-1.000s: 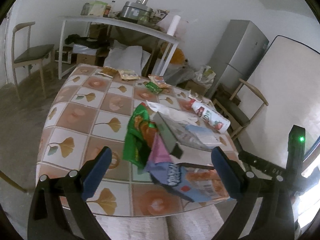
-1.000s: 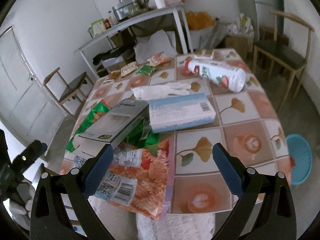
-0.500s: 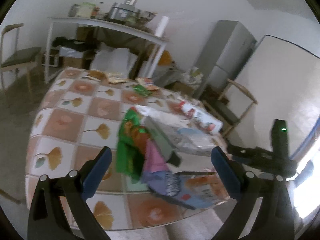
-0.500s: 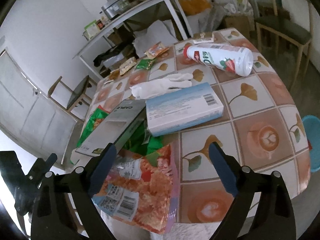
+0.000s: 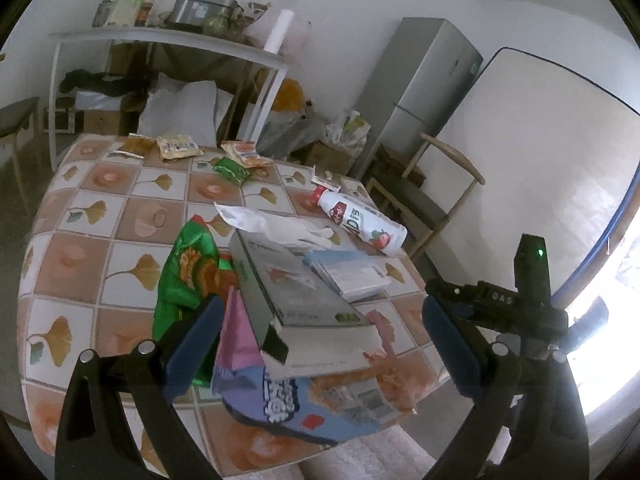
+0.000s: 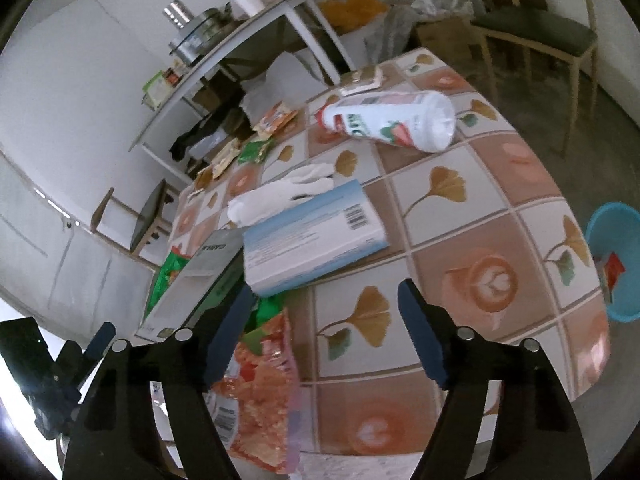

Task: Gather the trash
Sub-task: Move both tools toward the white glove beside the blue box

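Trash lies on a tiled table [image 5: 124, 220] [image 6: 460, 216]: a grey flat box [image 5: 296, 300] [image 6: 192, 280], a light blue box [image 5: 348, 272] [image 6: 312, 236], a green snack bag [image 5: 188, 276], an orange and purple snack bag [image 5: 304, 396] [image 6: 260, 392], a white glove [image 5: 276, 224] [image 6: 288, 192] and a white strawberry bottle [image 5: 360, 224] [image 6: 392, 120] on its side. My left gripper [image 5: 320, 340] is open over the near pile. My right gripper [image 6: 324, 332] is open near the blue box. Neither holds anything.
Small wrappers [image 5: 236, 160] lie at the table's far end. A blue bin [image 6: 616, 268] with scraps stands on the floor to the right. Wooden chairs [image 5: 436, 196] [image 6: 540, 36], a cluttered white shelf table [image 5: 172, 40] and a grey fridge [image 5: 416, 88] surround the table.
Both grippers have moved closer over the near pile, the right one tilting and swinging right so the blue bin comes into view. Both stay open and empty.
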`<action>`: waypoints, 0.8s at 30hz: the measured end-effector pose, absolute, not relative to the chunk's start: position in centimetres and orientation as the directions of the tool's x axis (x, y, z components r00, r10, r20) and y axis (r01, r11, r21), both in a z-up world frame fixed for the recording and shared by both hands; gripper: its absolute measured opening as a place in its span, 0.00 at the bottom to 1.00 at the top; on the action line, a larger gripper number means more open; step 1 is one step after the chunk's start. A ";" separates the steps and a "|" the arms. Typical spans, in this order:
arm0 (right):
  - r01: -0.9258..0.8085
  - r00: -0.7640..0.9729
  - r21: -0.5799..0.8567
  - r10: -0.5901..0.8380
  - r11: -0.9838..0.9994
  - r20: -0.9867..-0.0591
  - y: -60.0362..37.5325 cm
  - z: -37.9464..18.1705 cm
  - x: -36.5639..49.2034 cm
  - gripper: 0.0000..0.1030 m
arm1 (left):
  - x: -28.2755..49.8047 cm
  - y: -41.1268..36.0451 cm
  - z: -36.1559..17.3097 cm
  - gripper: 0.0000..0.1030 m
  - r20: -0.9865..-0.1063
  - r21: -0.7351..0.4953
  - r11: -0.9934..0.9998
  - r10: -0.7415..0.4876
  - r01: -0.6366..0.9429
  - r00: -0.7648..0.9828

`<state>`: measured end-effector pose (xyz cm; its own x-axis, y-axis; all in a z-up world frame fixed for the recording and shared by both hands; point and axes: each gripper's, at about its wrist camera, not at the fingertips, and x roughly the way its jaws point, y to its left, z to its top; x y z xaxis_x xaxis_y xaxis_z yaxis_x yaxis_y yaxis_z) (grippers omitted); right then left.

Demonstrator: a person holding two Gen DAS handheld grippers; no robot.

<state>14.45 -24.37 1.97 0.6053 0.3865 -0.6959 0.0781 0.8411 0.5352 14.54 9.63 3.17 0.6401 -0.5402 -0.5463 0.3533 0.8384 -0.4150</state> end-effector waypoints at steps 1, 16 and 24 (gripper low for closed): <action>0.080 0.604 0.542 0.392 0.837 -0.694 -24.6 1.8 14.4 0.66 | 15.0 9.6 3.4 0.94 -0.551 -0.409 0.841 -0.537 0.354 0.638; 0.067 0.587 0.592 0.448 0.803 -0.674 -27.1 0.4 15.1 0.63 | 28.2 7.6 5.3 0.94 -0.709 -0.397 0.861 -0.507 0.317 0.490; 0.076 0.574 0.608 0.464 0.790 -0.675 -28.1 -0.4 15.6 0.63 | 34.6 4.8 2.7 0.91 -0.811 -0.387 0.873 -0.475 0.296 0.342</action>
